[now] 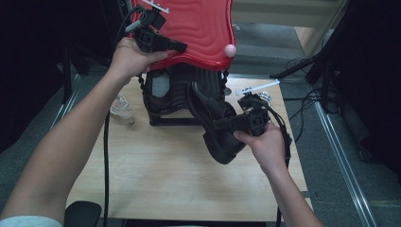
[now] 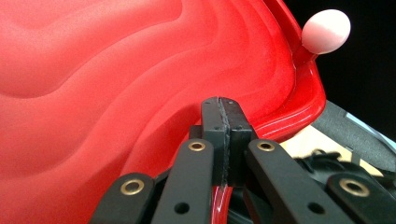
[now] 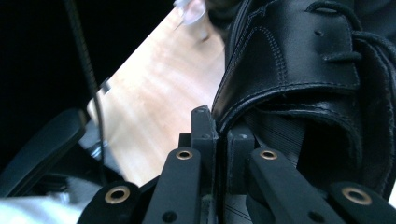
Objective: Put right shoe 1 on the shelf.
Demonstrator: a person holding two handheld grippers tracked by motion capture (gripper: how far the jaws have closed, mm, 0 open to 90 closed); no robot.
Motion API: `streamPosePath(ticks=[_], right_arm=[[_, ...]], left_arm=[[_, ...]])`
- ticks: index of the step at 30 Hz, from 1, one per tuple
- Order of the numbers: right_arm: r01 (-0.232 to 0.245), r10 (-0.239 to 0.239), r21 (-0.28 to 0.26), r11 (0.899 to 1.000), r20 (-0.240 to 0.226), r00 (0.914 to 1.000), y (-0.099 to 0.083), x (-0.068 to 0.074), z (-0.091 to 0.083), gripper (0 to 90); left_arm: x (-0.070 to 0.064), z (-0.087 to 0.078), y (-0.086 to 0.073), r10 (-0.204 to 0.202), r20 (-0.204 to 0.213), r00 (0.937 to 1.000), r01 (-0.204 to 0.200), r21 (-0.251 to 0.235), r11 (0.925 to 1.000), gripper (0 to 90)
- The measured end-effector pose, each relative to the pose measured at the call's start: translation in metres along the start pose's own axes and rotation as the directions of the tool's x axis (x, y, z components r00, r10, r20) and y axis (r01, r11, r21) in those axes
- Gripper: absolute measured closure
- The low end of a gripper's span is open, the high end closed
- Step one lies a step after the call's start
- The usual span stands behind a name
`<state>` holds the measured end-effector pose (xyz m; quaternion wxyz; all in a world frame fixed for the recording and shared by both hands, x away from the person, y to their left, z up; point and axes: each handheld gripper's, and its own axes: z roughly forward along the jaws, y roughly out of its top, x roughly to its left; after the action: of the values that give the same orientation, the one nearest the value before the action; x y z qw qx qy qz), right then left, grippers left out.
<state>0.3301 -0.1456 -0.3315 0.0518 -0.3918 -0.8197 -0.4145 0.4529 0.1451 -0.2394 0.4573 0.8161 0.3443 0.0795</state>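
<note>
A glossy red lid [image 1: 194,26] with a wavy surface is raised over a black ribbed container [image 1: 172,94] at the table's far side. My left gripper [image 1: 181,46] is shut on the lid's front rim; in the left gripper view its jaws [image 2: 222,105] pinch the red lid [image 2: 116,79] at that edge, near a pink knob [image 2: 326,31]. A black leather shoe [image 1: 220,135] hangs tilted in front of the container. My right gripper [image 1: 220,124] is shut on the shoe's collar, seen close as the laced shoe [image 3: 299,60] clamped between the jaws [image 3: 218,123].
The wooden table [image 1: 165,170] stretches toward the person. A clear plastic piece [image 1: 122,108] lies left of the container. A pale blue stick [image 1: 257,87] and a small metal item [image 1: 265,97] lie at the far right. Cables trail off both table sides.
</note>
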Motion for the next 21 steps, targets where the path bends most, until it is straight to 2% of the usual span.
streamPosePath(ticks=[4,9,13,15,17,19,21], right_arm=[[0.005,-0.004,-0.026,1.0,0.04,0.9992,0.017,-0.002,0.008,86.9],[0.024,-0.018,-0.06,0.998,0.093,0.9955,0.027,-0.003,0.022,86.8],[0.041,-0.025,-0.098,0.994,0.166,0.9859,0.032,-0.006,0.033,86.8],[0.054,-0.028,-0.119,0.991,0.205,0.9784,0.031,-0.008,0.042,86.7],[0.059,-0.027,-0.145,0.988,0.212,0.9768,0.029,-0.009,0.051,86.9],[0.096,-0.052,-0.161,0.982,0.258,0.9647,0.028,-0.007,0.06,87.0],[0.104,-0.05,-0.182,0.978,0.282,0.9583,0.027,-0.006,0.068,87.1]], left_arm=[[0.0,0.0,0.0,-0.005,0.003,1.0,0.005,0.001,1.0,90.0],[0.002,0.0,0.0,-0.018,0.014,0.9998,0.018,0.001,0.9998,90.0],[0.003,0.0,0.0,-0.02,0.023,0.9995,0.02,0.001,0.9998,90.0],[0.003,0.0,0.0,-0.019,0.025,0.9995,0.019,0.001,0.9998,90.0],[0.003,0.0,0.0,-0.019,0.026,0.9995,0.019,0.002,0.9998,90.0],[0.003,0.0,0.0,-0.019,0.028,0.9994,0.019,0.001,0.9998,90.0],[0.004,0.0,0.0,-0.02,0.031,0.9993,0.02,0.003,0.9998,90.0]])
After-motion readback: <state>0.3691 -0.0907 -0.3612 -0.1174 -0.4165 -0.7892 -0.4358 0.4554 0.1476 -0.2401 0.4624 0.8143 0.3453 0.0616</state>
